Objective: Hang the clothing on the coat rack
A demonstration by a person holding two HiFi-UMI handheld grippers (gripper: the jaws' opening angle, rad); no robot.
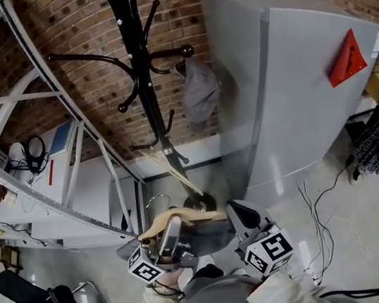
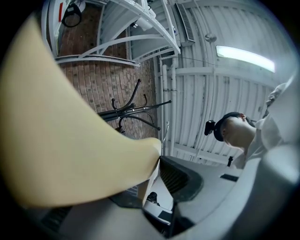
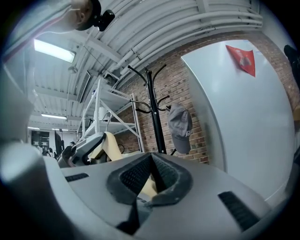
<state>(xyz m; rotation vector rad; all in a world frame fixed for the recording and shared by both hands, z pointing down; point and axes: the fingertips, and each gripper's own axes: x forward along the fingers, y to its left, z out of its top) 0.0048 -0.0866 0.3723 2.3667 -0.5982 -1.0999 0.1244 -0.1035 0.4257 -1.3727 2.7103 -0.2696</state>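
Both the left gripper (image 1: 173,232) and right gripper (image 1: 237,212) pinch a tan curved wooden hanger (image 1: 185,216) low before the black metal coat rack (image 1: 139,69); mid-carry, it seems, needing a lift toward a free arm.

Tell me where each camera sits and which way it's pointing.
Head view: on the person's head, looking steeply down at the coat rack; left gripper and right gripper show at the bottom.
Left gripper view: on the left gripper, tilted up toward the ceiling; its jaws hold the wooden hanger, the person's head at right.
Right gripper view: on the right gripper, facing the brick wall and grey cap; its jaws grip the hanger.
Shared: all three show the coat rack.
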